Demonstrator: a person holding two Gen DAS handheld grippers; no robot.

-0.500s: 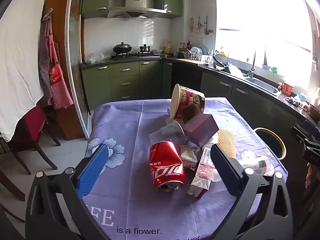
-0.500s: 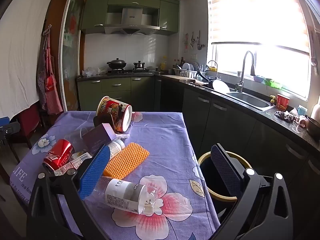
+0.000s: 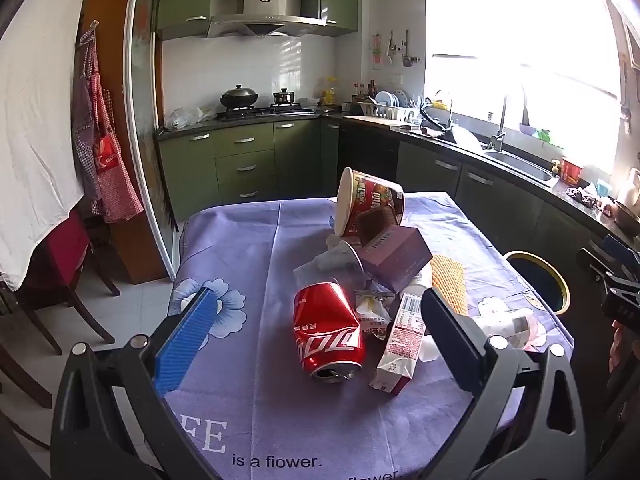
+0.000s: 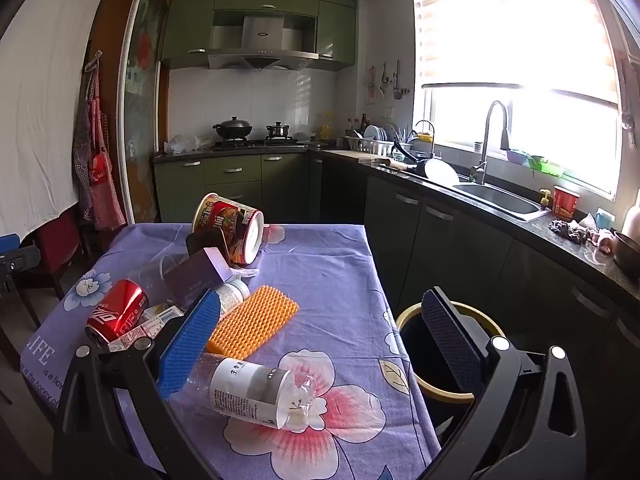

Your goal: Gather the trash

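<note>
Trash lies heaped on the purple-clothed desk (image 3: 248, 280): a dented red can (image 3: 328, 330) nearest the left gripper (image 3: 316, 330), a clear bottle (image 4: 256, 390) before the right gripper (image 4: 324, 340). Both sets of jaws are spread, holding nothing. Straddling the can squarely across its body should prevent slipping; the bin (image 4: 408, 316) stands just beside the desk.

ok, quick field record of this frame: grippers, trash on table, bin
left gripper: open, empty, facing red can
right gripper: open, empty, above clear bottle
other trash: noodle cup, purple box, carton, orange pad
surface: purple floral tablecloth
bin: beside the table, open top
</note>
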